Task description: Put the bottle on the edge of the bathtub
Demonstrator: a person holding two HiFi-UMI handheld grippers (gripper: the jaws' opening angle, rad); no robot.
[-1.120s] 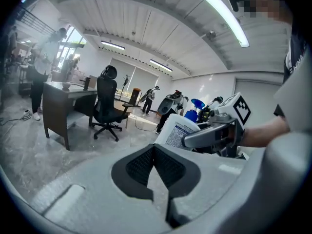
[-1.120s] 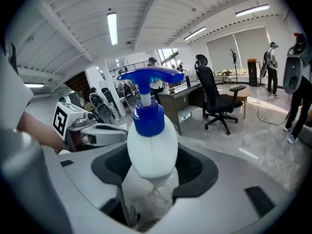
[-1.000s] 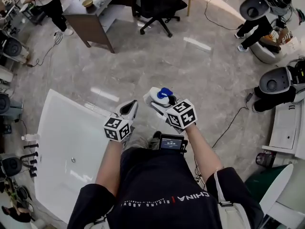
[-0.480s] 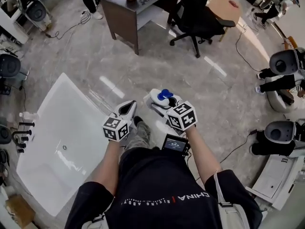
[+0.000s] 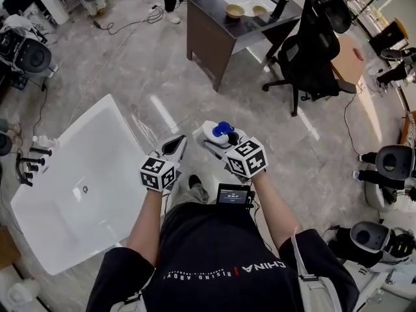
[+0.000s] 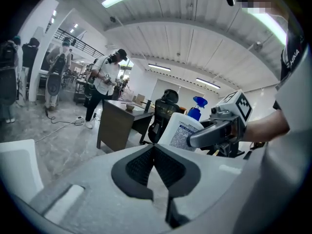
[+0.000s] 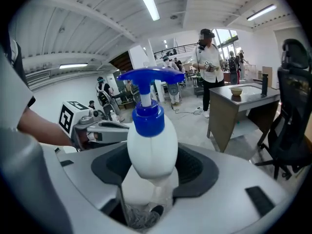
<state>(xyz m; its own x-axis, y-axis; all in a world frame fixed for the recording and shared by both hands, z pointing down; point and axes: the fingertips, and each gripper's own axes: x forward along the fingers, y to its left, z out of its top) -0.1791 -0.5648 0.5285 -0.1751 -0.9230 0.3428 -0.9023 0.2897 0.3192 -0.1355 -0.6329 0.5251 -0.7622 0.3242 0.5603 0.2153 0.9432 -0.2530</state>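
Observation:
A white bottle with a blue pump top sits between the jaws of my right gripper, which is shut on its body. The bottle hangs over the marble floor at chest height, right of the bathtub. The white bathtub lies at the left of the head view, its near rim just beyond my left gripper. In the left gripper view my left gripper is shut with nothing in it, and the bottle shows ahead to its right.
A dark desk with bowls stands ahead, with a black office chair to its right. Tap fittings stick out at the tub's left end. Cables and machines line the floor's edges. A person stands by the desk.
The head view has swung: the bathtub looks turned and shifted, and the desk and chair have slid towards the middle. Both grippers keep the same pose, the bottle still held.

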